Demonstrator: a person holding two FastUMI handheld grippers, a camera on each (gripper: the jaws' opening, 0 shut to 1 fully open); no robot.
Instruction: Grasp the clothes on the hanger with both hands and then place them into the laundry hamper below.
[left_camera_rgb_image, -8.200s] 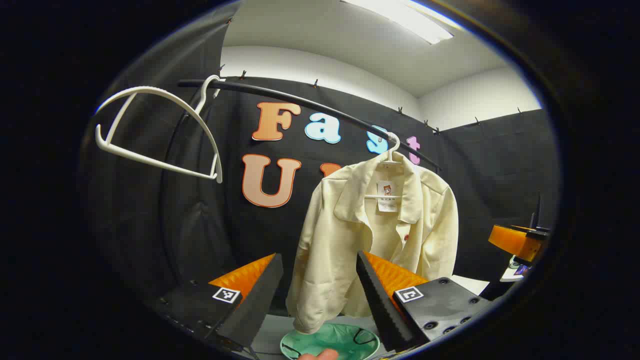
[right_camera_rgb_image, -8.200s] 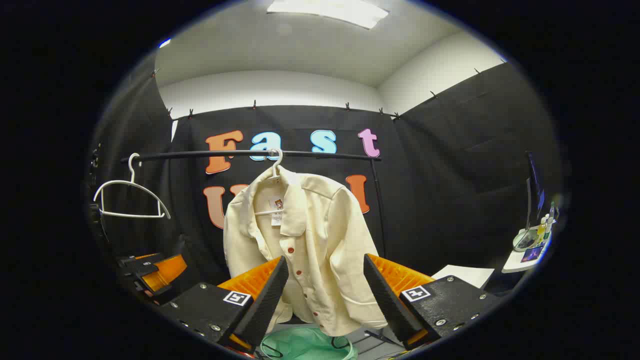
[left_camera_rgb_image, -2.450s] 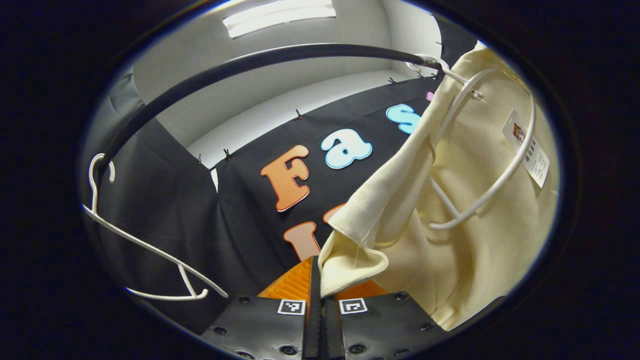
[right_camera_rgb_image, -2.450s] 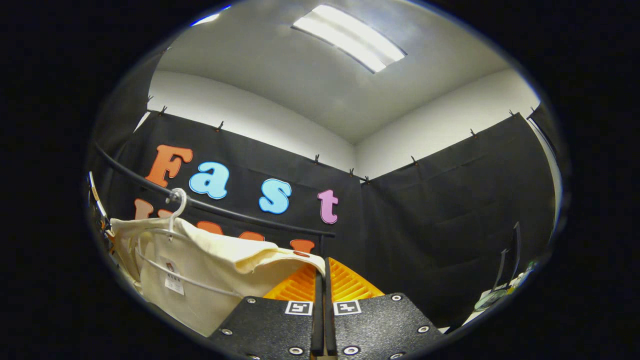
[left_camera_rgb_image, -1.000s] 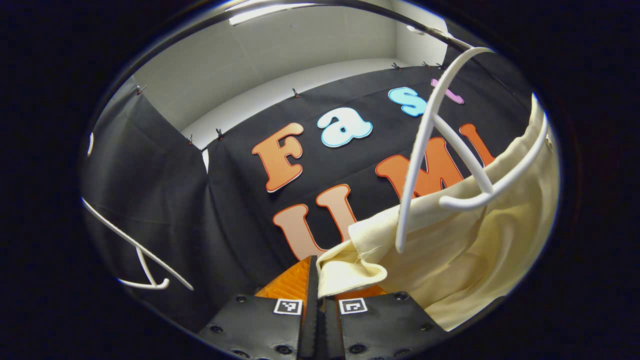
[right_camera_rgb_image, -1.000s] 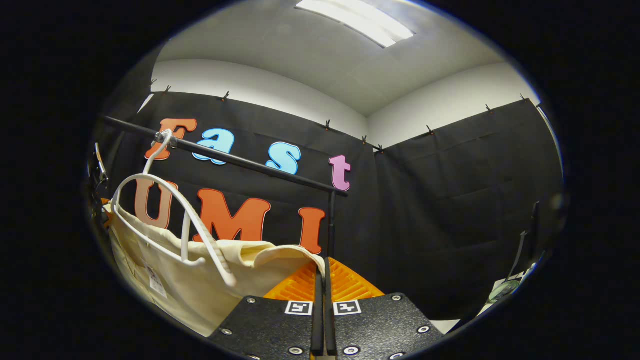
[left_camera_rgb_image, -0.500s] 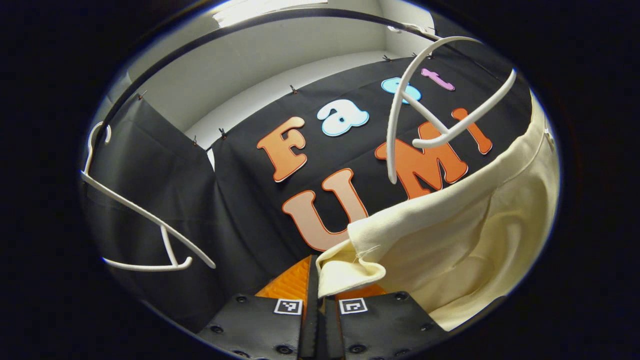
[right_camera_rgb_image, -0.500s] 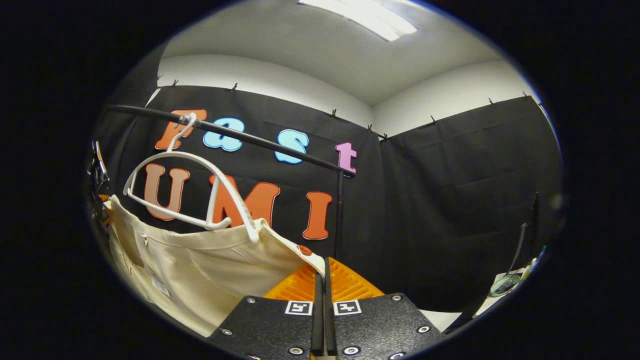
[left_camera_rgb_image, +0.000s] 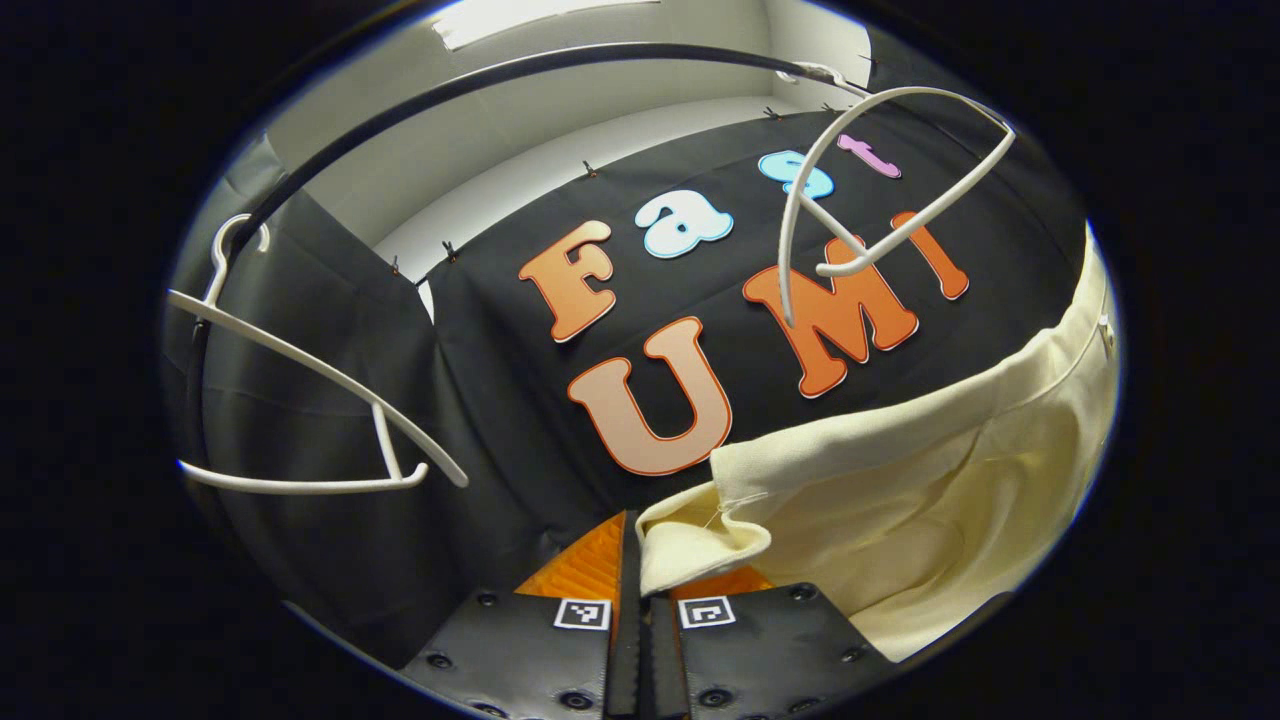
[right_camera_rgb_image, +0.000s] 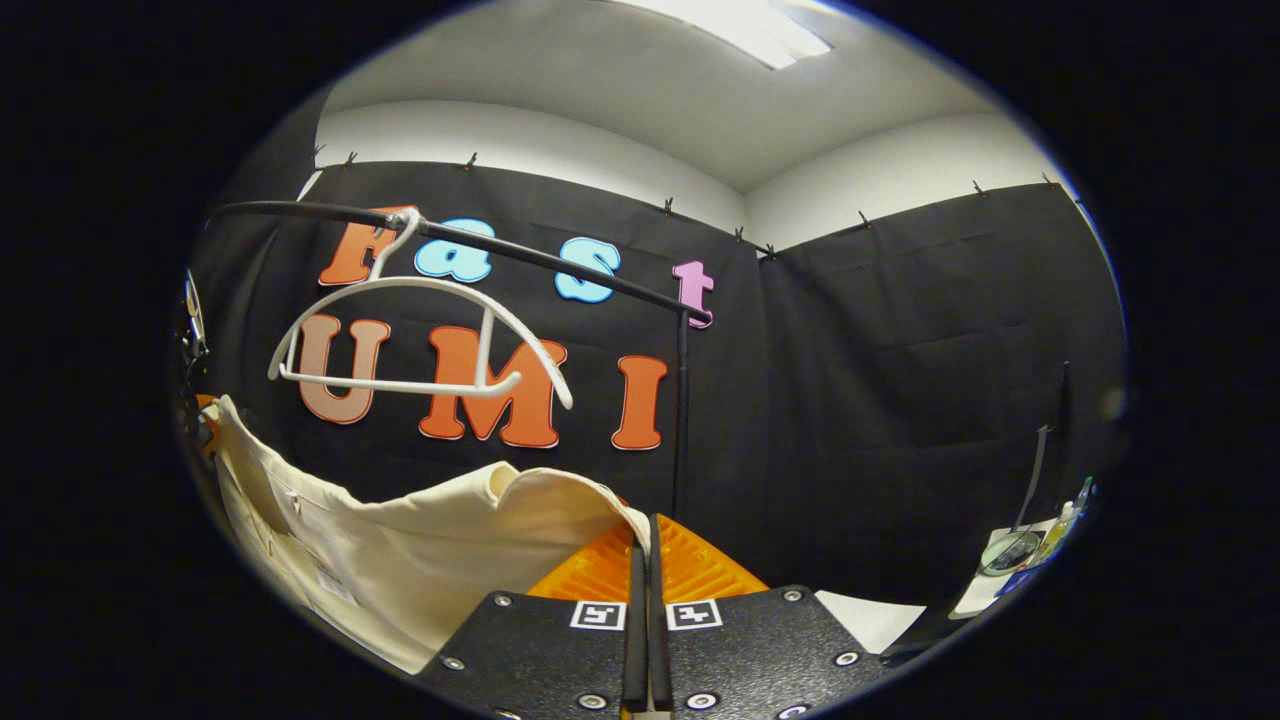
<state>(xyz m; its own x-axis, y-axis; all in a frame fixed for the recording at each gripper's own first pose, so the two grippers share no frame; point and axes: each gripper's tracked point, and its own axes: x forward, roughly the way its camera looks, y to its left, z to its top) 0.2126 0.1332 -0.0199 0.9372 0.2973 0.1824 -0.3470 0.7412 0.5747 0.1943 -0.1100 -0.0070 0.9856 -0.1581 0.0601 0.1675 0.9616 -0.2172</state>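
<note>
shirt (left_camera_rgb_image: 930, 500) now clear of hanger (left_camera_rgb_image: 880, 180)

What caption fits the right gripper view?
Claw shut on cream shirt, pulled below bare hanger.

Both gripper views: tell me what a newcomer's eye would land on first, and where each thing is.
First, the cream shirt, off its hanger and stretched low between the left gripper and the right gripper, each shut on a fold of it. Next, the bare white hanger above the shirt, hooked on the black rail. A second white hanger hangs at the left of the left gripper view.
</note>
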